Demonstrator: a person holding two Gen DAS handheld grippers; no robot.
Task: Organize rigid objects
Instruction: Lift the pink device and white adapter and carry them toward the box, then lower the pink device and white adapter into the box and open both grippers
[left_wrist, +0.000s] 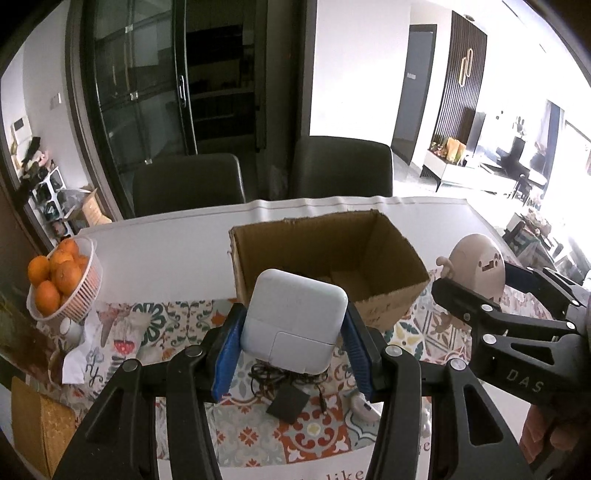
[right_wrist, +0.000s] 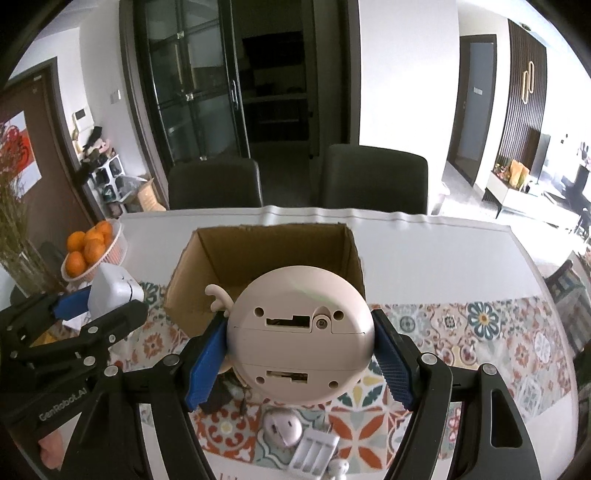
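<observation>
White charger (left_wrist: 295, 321) pinched in left tongs (left_wrist: 291, 354), round beige toy (right_wrist: 299, 332) pinched in right tongs (right_wrist: 299, 365), both held above surface (right_wrist: 443, 254) before open box (right_wrist: 273, 251). Drops best made over box floor, clear of rim.

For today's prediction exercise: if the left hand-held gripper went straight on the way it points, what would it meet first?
Probably the cardboard box: its near wall lies just beyond the white power adapter held in the left hand-held gripper. Depth is unclear.
</observation>
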